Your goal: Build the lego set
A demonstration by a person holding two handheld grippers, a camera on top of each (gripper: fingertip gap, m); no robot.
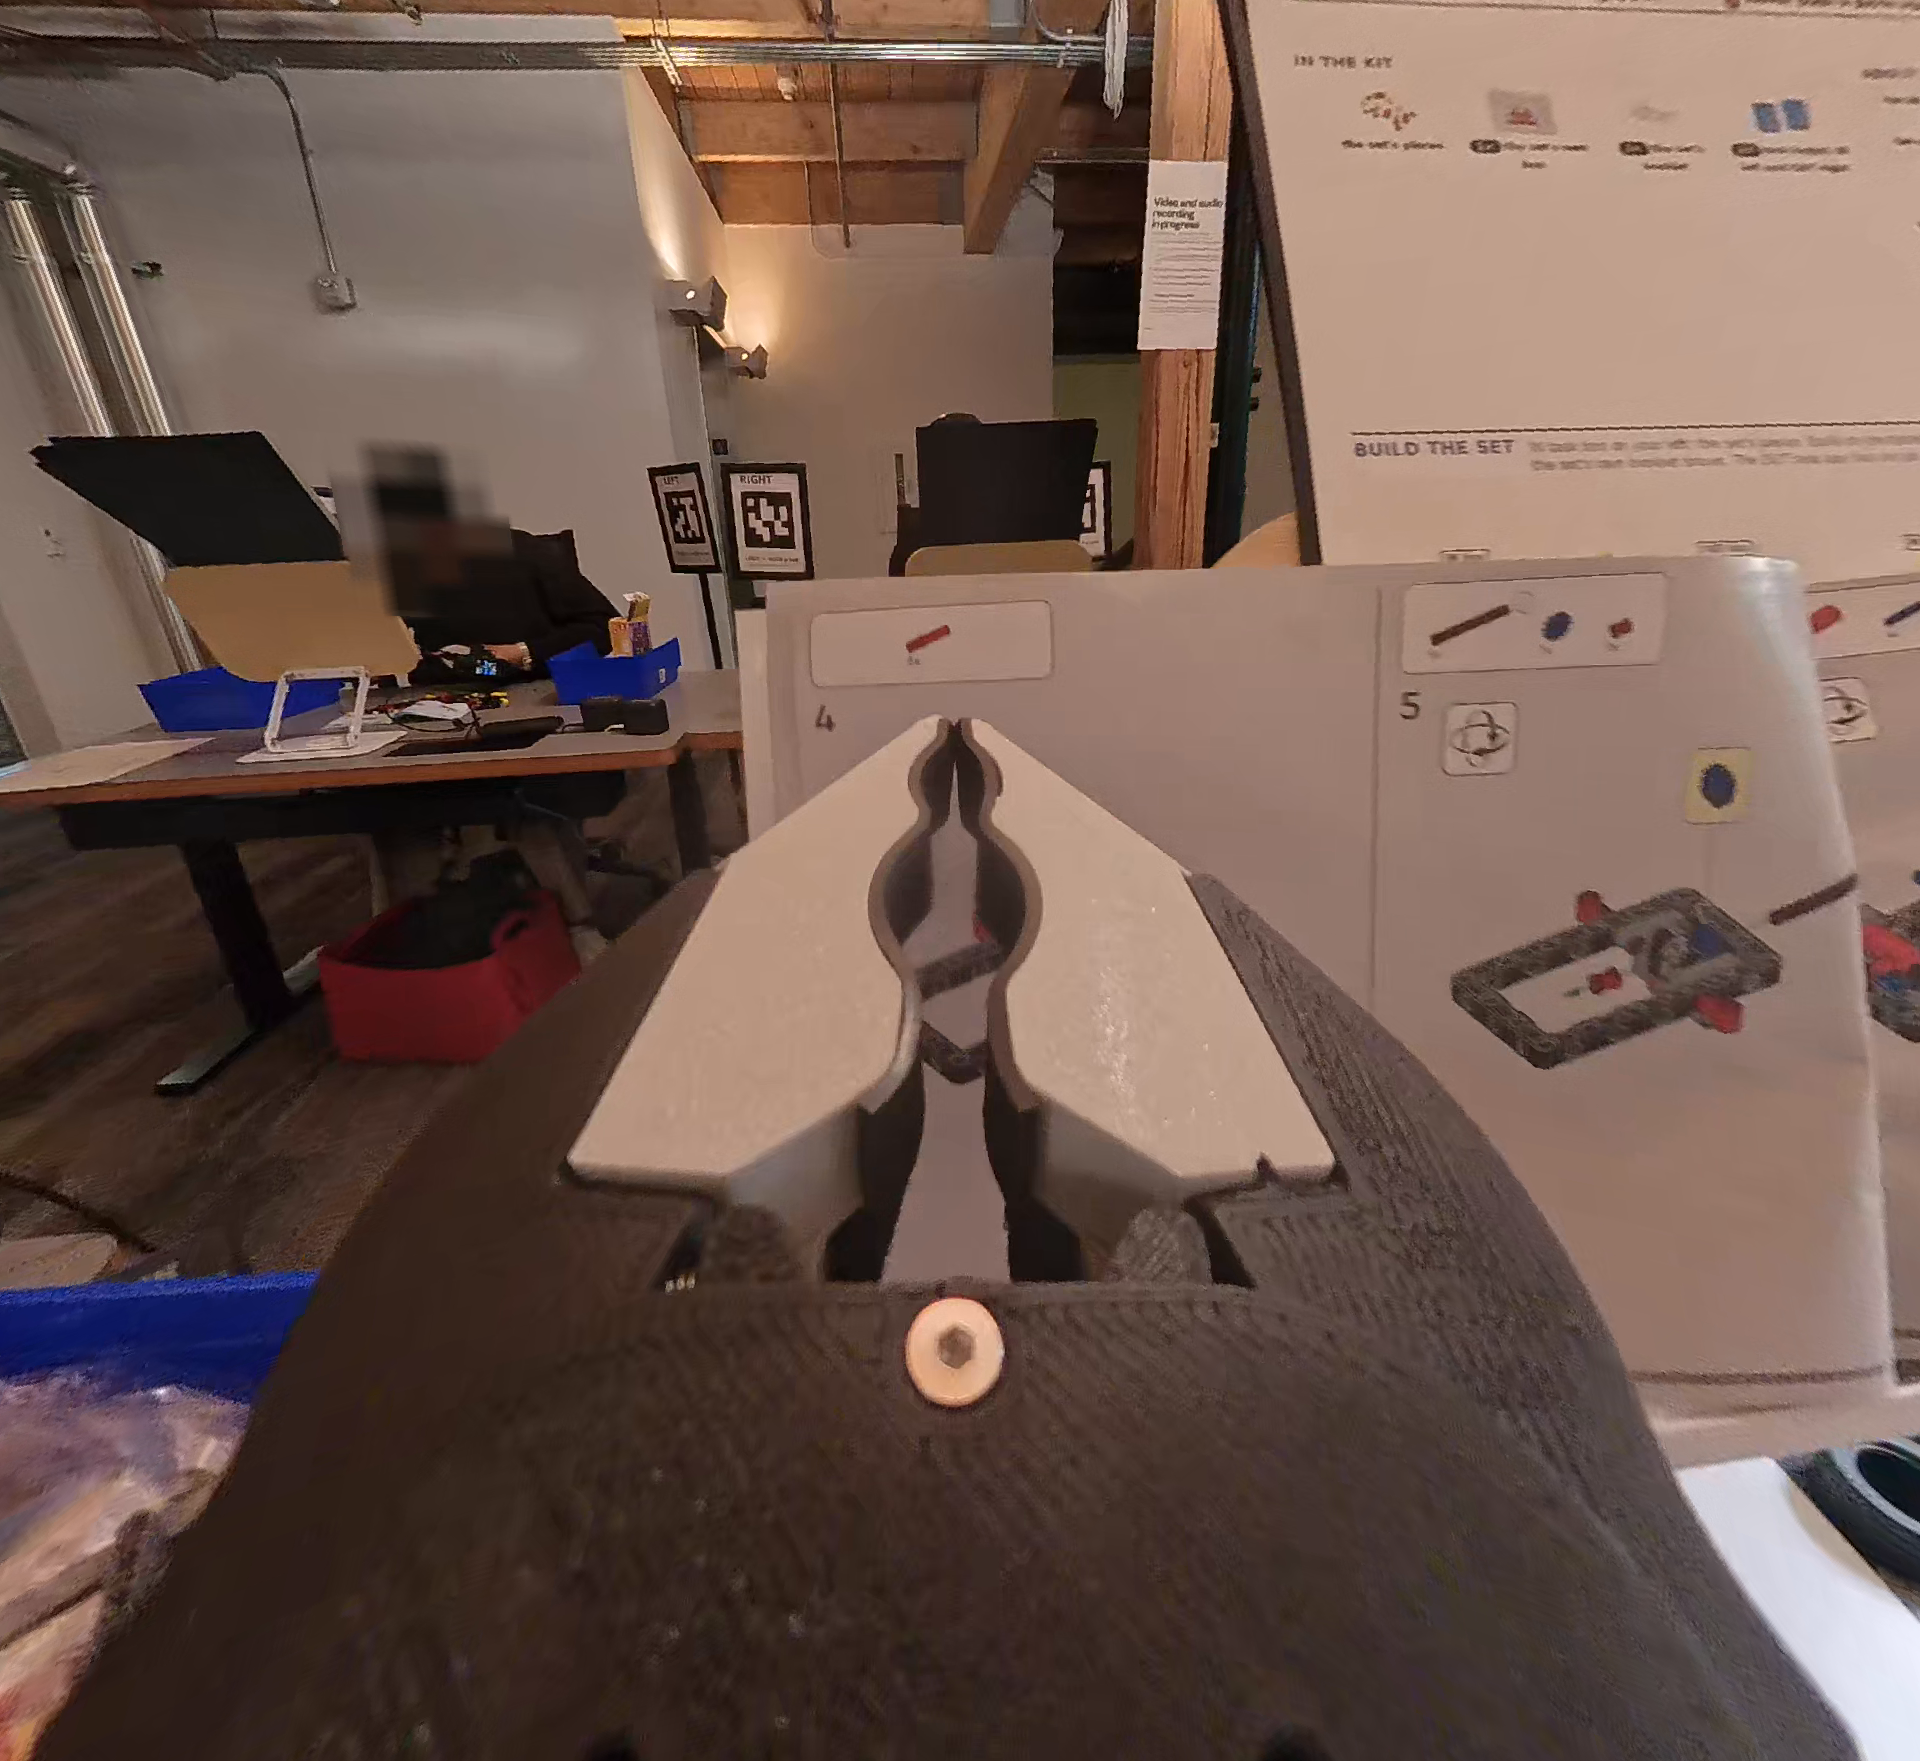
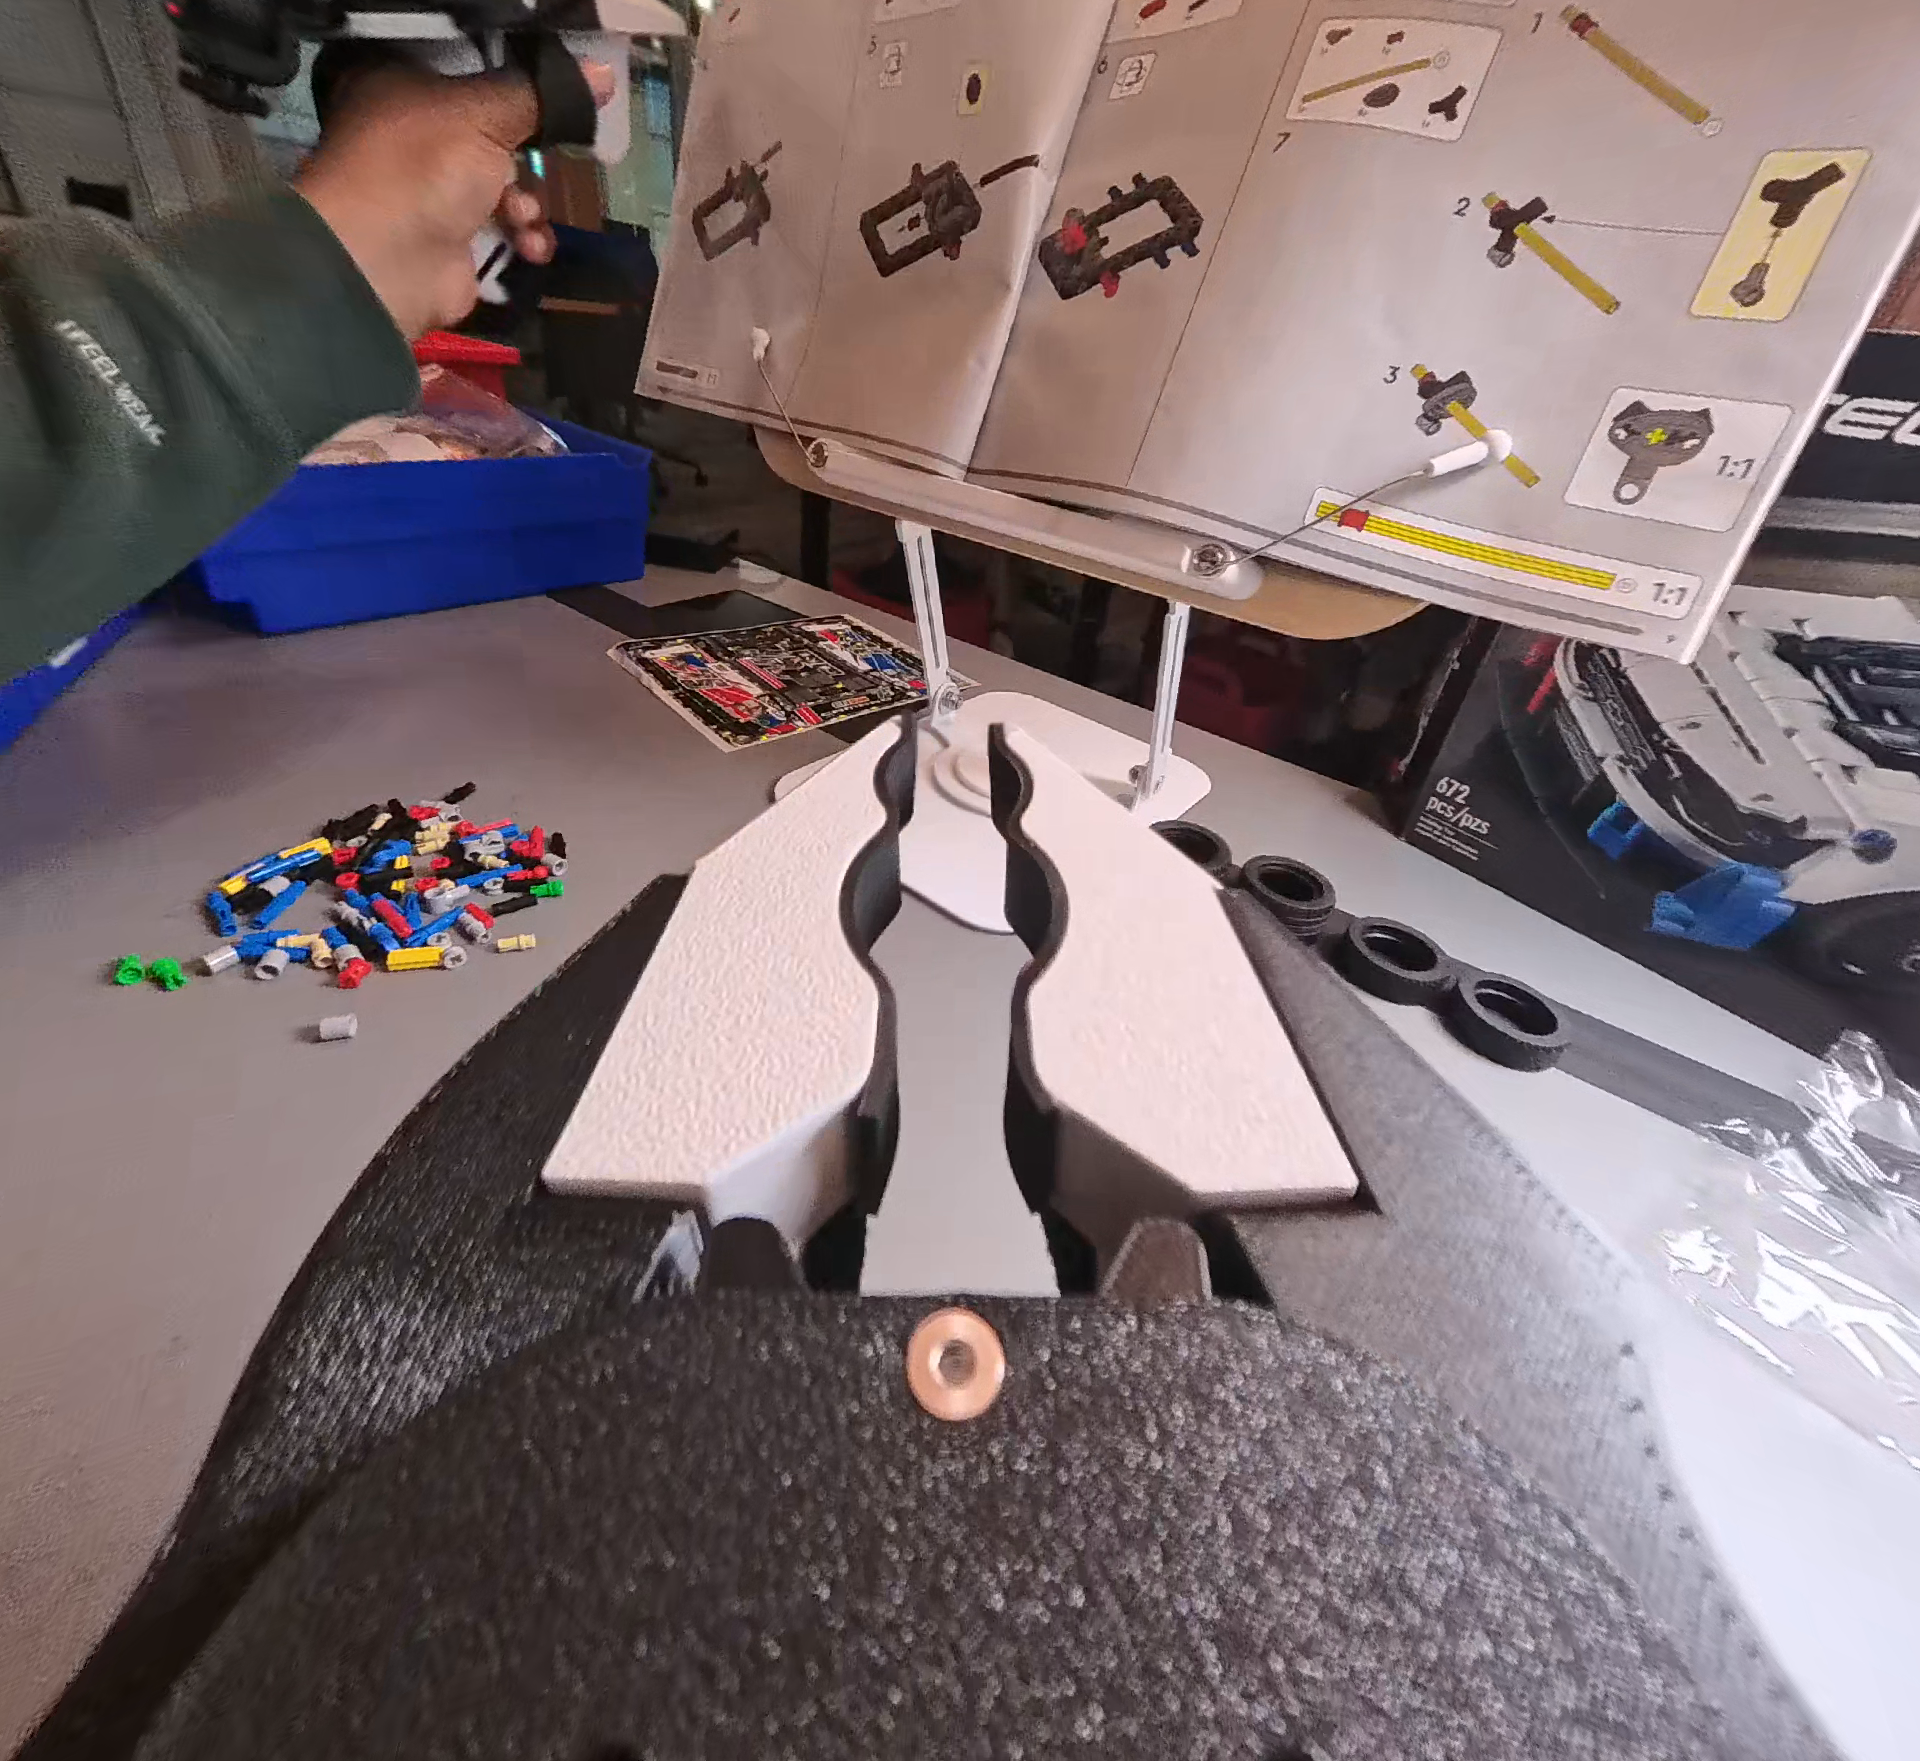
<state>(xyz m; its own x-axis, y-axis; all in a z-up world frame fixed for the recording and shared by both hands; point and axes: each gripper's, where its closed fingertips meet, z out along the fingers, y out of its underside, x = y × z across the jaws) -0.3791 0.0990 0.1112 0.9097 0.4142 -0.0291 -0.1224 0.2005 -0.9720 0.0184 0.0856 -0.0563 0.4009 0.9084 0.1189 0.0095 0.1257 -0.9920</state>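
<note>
The pale grey tabletop [image 2: 312, 1192] carries everything. At its right edge stands the dark lego set box with a white-and-blue car pictured on it [image 2: 1662, 807]; the open grey instruction booklet [image 2: 1299, 277] rests on a white stand [image 2: 997, 797] — mid-table. A blue plastic bin [image 2: 436, 527] sits far left. Four black rubber tyres [image 2: 1392, 958] line up beside the stand. Loose small coloured lego pieces [image 2: 384, 890] lie heaped left. The left tongs [image 1: 958, 726] are pressed together, tips touching, raised before the booklet; the right tongs [image 2: 951, 735] are spread — holding nothing.
</note>
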